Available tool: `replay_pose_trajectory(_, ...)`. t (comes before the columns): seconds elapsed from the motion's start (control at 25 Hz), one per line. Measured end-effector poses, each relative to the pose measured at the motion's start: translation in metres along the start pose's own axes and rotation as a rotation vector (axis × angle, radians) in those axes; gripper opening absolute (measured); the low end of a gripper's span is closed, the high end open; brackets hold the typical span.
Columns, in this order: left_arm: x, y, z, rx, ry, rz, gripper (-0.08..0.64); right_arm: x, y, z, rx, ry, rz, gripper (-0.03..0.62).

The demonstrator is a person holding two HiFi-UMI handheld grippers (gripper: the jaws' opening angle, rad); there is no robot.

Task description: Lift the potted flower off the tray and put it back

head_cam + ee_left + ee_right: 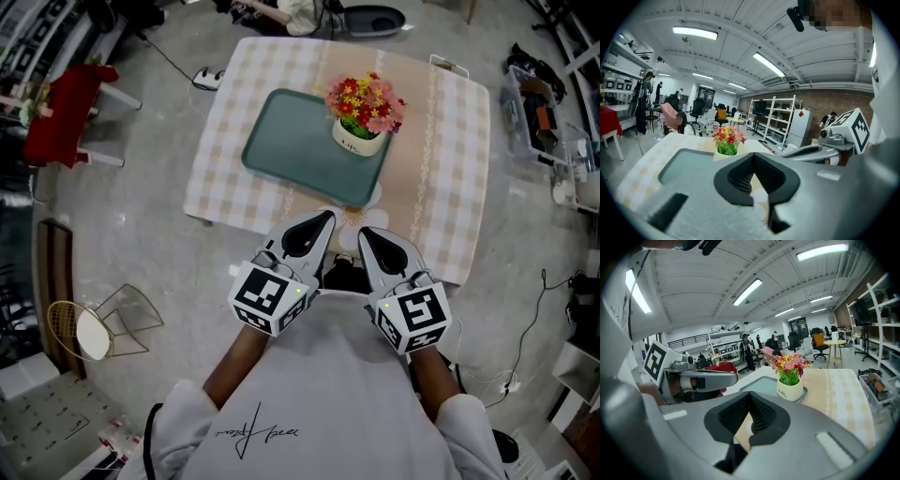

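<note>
The potted flower (364,117) stands upright on the green tray (291,141), at its far right corner in the head view; the tray lies on a tabletop (450,169) covered with a checked cloth. Only that view takes in both grippers from above. They are side by side short of the near table edge, well apart from the pot. The left gripper (323,220) has its jaws together with nothing between them, as the left gripper view shows, and so does the right gripper (368,234) in its own view. The right gripper view alone shows dark lettering on the white pot. The left gripper view hides the pot's body behind the jaws and shows only the blooms. Only the head view shows a wire basket (112,323) on the floor
</note>
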State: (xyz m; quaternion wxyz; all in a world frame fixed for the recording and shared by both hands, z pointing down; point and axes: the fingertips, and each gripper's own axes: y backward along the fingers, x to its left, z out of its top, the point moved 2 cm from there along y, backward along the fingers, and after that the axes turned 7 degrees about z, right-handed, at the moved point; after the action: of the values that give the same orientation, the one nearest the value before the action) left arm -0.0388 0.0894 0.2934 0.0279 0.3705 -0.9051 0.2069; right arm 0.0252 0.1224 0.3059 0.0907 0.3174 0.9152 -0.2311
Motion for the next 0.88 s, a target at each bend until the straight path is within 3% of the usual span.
replay_pose_trajectory(0.28,0.017,-0.016,0.01,-0.037,0.006,0.027,0.0,-0.017,-0.011,0.002,0.011,-0.009,-0.029,0.008)
replay_pose_trajectory(0.88,0.06,-0.055,0.005,0.039,-0.023,-0.004,0.0,-0.053,-0.048,0.009,0.033,-0.057,-0.082,0.008)
